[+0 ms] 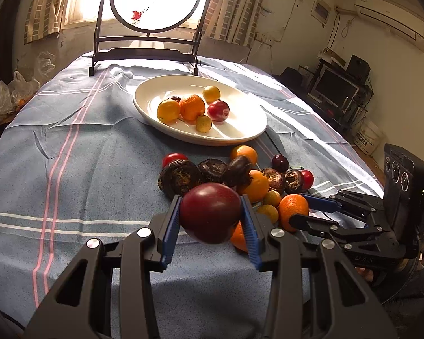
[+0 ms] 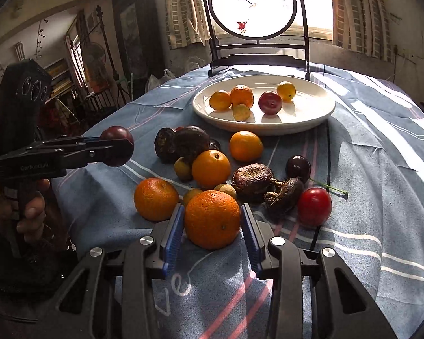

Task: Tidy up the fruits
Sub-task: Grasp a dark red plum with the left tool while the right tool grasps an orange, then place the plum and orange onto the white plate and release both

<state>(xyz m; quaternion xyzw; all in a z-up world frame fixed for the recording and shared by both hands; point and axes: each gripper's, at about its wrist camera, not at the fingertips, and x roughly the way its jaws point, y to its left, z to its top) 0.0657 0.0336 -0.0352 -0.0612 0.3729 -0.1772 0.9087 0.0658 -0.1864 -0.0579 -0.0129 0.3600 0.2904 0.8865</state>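
My left gripper [image 1: 211,214] is shut on a dark red plum [image 1: 210,212] and holds it above the cloth, near the fruit pile; it also shows in the right wrist view [image 2: 117,145]. My right gripper [image 2: 212,220] has its blue pads [image 2: 173,230] around an orange [image 2: 212,219] resting on the cloth; the right pad shows a small gap. The white oval plate [image 1: 240,135] holds several fruits: oranges, a red plum [image 1: 218,110], small yellow ones. A pile of oranges, dark wrinkled fruits [image 2: 253,179] and red plums [image 2: 315,206] lies in front of the plate.
A blue striped cloth [image 1: 70,155] covers the table. A dark wooden stand with a round painted screen [image 1: 155,0] stands behind the plate by a bright window. Plastic bags [image 1: 11,93] sit off the table's left edge.
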